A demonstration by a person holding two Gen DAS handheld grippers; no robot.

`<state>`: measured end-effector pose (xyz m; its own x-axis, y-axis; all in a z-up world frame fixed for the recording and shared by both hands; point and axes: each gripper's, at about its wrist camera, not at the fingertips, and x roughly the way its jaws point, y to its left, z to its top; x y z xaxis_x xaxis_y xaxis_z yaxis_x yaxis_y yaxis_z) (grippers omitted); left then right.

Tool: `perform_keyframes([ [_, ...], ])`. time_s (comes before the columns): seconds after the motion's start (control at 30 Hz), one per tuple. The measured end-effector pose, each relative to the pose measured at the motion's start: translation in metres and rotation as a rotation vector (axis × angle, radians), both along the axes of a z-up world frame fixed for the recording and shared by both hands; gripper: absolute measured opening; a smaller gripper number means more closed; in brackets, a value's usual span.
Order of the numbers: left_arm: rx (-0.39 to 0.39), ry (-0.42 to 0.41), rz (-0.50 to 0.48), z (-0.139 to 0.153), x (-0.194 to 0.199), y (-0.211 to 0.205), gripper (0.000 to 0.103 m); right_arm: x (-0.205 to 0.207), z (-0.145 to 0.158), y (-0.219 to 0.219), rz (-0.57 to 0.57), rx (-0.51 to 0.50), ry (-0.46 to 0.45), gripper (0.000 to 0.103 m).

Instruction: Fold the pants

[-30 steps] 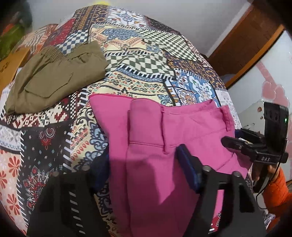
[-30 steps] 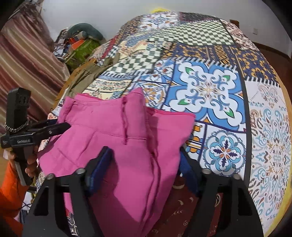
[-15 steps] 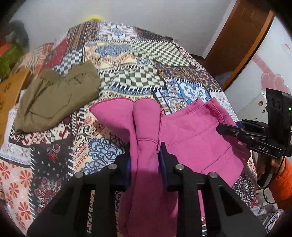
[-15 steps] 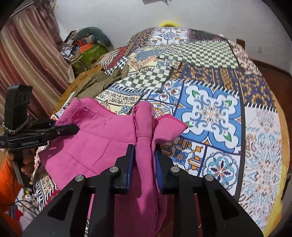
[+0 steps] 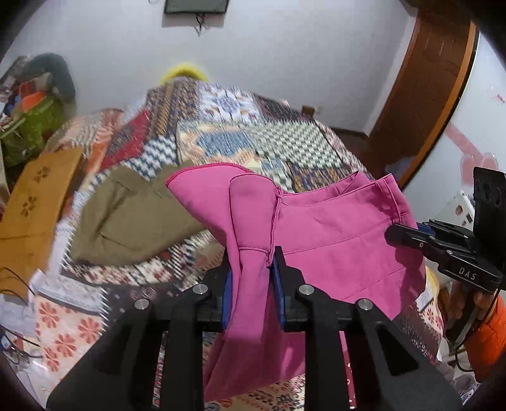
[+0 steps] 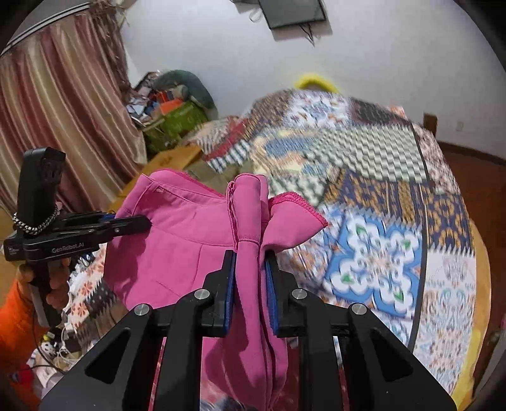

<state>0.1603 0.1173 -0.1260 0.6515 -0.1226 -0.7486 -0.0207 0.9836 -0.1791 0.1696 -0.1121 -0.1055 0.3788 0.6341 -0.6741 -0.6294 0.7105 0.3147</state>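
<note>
Patchwork bedspread (image 5: 253, 132) covers a bed; pink pants (image 5: 332, 227) hang lifted above it, stretched between the left gripper (image 5: 251, 272), whose jaws are closing on bunched fabric, and the right gripper (image 6: 249, 272), clamped likewise.

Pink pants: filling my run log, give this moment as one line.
left claw: shut on pink pants | right claw: shut on pink pants | pants: lifted off bedspread

Home bedroom, patchwork-quilted bed (image 6: 379, 221), striped curtain (image 6: 57, 104), wall-mounted screen (image 6: 292, 12), wooden door frame (image 5: 433, 91)
</note>
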Motion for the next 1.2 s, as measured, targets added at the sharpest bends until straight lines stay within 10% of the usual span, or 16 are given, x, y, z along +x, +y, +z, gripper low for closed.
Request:
perform_keyframes([
  [0.6, 0.060, -0.129, 0.114, 0.050, 0.000, 0.085, 0.021, 0.031, 0.042, 0.087, 0.072, 0.052, -0.130, 0.016],
  [1.2, 0.041, -0.063, 0.163, 0.010, 0.051, 0.184, 0.021, 0.069, 0.019, 0.183, 0.129, 0.027, -0.113, 0.015],
])
